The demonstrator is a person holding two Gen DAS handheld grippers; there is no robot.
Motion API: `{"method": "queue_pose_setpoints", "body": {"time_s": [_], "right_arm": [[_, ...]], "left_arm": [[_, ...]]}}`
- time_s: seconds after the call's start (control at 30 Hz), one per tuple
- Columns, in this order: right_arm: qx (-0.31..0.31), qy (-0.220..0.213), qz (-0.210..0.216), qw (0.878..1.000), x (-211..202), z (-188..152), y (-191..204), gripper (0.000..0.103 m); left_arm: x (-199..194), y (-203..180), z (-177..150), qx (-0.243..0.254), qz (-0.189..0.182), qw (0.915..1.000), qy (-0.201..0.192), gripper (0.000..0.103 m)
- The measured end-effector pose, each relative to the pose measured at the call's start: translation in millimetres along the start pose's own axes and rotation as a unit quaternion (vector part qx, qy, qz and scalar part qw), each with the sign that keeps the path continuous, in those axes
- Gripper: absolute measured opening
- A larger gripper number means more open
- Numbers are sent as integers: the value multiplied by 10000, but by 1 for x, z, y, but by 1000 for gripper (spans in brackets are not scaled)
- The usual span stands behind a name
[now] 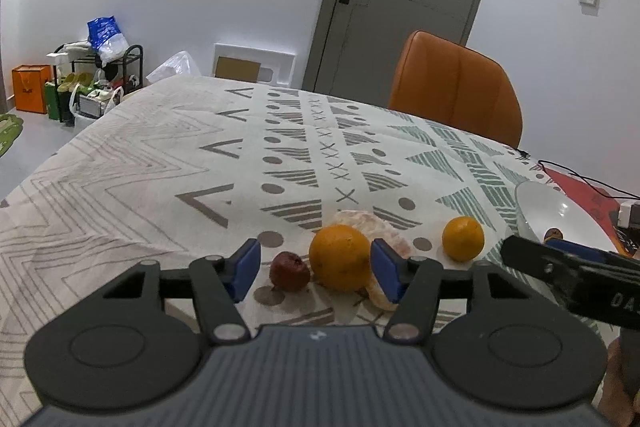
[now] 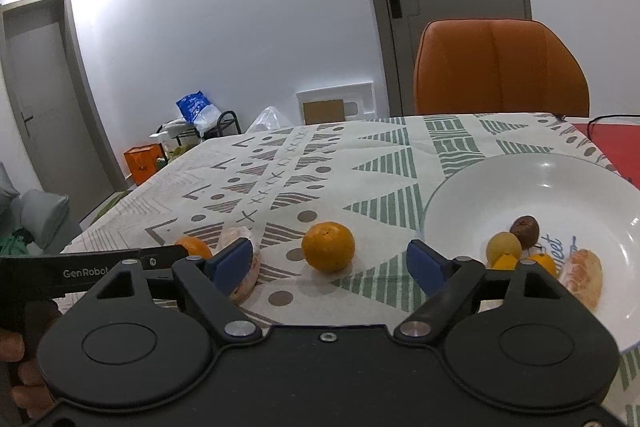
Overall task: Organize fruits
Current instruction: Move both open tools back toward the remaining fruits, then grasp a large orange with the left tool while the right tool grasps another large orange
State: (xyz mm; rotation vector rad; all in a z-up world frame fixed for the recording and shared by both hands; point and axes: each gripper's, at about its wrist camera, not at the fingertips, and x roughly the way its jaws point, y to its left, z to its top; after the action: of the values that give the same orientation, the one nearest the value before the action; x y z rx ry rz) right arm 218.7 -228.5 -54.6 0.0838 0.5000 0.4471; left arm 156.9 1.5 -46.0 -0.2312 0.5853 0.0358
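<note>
My left gripper [image 1: 316,269] is open over the patterned tablecloth, its blue pads either side of a large orange [image 1: 340,257] and a dark red fruit [image 1: 289,271]. A peeled orange [image 1: 362,221] lies behind the large one, and a peeled piece [image 1: 380,293] lies under the right pad. A small orange [image 1: 463,238] sits further right. My right gripper [image 2: 330,263] is open, with that small orange [image 2: 328,246] ahead between its pads. The white plate [image 2: 480,187] at right holds a brown fruit [image 2: 525,225], several small yellow-orange fruits [image 2: 504,246] and a peeled segment [image 2: 582,277].
An orange chair [image 2: 500,67] stands behind the table's far edge. A red mat [image 1: 580,187] with a black cable lies at the far right. A shoe rack and bags [image 1: 96,79] stand on the floor by the wall. The other gripper's body [image 2: 88,271] crosses at left.
</note>
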Motion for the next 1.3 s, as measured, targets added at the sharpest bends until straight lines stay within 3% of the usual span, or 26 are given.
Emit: {"method": "queue_pose_setpoints", "body": {"time_s": [0.43,1.07,1.13,1.2,1.3], "right_arm": [[-71,240,-17,9997,19,6,1,66],[-354,541,-77,9979,46,12,9,55],[-387,579,-91,9975,50,12,11,52],[-401,601,-99,9973,52,12,11,41],[-470,653,-149,9966,55,11,13,37]], "left_arm": [[19,-7,7,60,-208,9996,166,38],[21,2,16,-2,-193,9996,216,36],[21,3,17,-20,-195,9996,206,36],[20,3,18,-29,-198,9996,185,36],[18,4,19,-45,-200,9997,164,36]]}}
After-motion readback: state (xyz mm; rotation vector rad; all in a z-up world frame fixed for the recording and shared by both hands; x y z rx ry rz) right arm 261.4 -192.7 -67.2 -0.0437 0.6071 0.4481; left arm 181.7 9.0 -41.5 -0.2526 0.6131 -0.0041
